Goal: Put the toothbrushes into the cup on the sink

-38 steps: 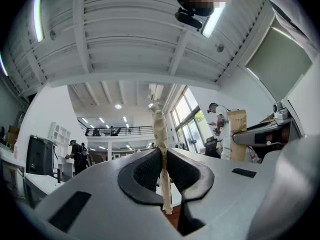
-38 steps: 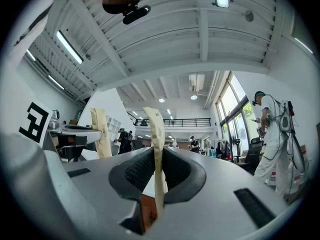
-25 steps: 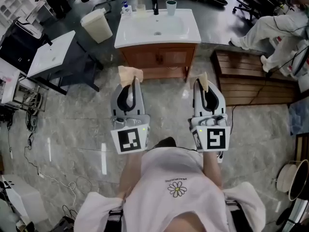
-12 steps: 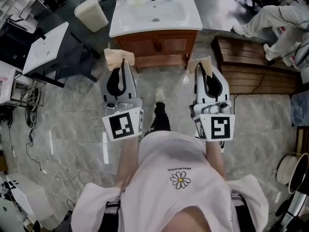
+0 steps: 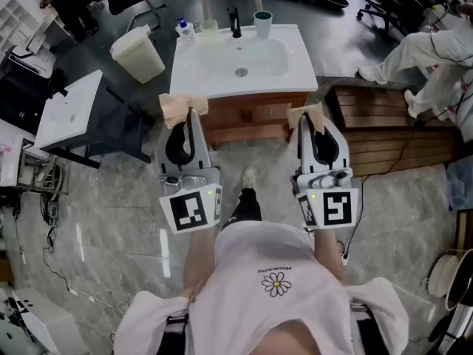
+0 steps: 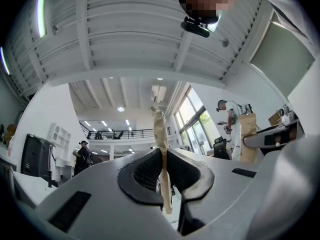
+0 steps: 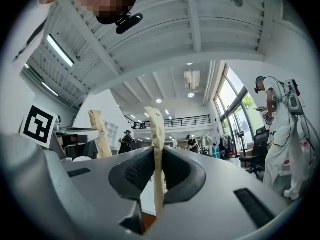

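Note:
A teal cup (image 5: 262, 23) stands at the back edge of the white sink (image 5: 295, 71), right of the black faucet (image 5: 235, 22). My left gripper (image 5: 185, 115) is shut on a tan paper-wrapped toothbrush (image 5: 182, 106), which sticks up between the pads (image 6: 160, 134). My right gripper (image 5: 311, 121) is shut on a second tan-wrapped toothbrush (image 5: 304, 115), seen edge-on in its own view (image 7: 156, 129). Both grippers hang side by side in front of the sink's wooden cabinet (image 5: 244, 118), well short of the cup.
A clear cup (image 5: 210, 28) and a small pump bottle (image 5: 184, 27) stand left of the faucet. A cream bin (image 5: 137, 52) and a white table (image 5: 70, 109) are at the left. A wooden platform (image 5: 392, 124) and a seated person in white (image 5: 436, 50) are at the right.
The sink has come lower and nearer in the head view as the person steps toward it. Both grippers keep their hold on the wrapped toothbrushes.

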Demonstrator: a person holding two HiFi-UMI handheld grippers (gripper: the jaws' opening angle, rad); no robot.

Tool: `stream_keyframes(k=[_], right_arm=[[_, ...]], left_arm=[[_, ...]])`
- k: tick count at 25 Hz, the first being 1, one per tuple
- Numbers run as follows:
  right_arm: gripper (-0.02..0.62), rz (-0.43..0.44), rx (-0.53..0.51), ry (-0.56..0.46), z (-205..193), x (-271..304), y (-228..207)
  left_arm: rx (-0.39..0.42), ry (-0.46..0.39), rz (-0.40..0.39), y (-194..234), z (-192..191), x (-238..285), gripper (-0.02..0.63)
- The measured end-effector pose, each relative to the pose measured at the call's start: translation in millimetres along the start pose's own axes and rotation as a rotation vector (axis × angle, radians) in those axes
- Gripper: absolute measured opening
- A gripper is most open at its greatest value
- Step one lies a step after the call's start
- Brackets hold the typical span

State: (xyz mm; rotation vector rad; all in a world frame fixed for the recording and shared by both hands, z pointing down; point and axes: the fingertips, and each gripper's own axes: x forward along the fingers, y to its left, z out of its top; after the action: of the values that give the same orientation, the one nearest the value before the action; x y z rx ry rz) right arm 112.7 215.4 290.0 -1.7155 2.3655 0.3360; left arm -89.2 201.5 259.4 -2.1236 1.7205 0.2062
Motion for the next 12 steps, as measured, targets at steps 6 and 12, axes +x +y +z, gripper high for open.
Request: stream_keyframes(k=[6, 12], right_arm=[[0.037, -0.002, -0.028, 0.031, -26.7, 102.8, -3.6], [0.037, -0.017, -0.035, 0.069, -55.6, 209.0, -13.9]], left_arm=[[-0.052, 0.017, 0.007, 41.9, -38.4, 90.1, 0.041], [-0.069, 0.042, 0.028, 87.1, -84.9, 178.3, 0.041]])
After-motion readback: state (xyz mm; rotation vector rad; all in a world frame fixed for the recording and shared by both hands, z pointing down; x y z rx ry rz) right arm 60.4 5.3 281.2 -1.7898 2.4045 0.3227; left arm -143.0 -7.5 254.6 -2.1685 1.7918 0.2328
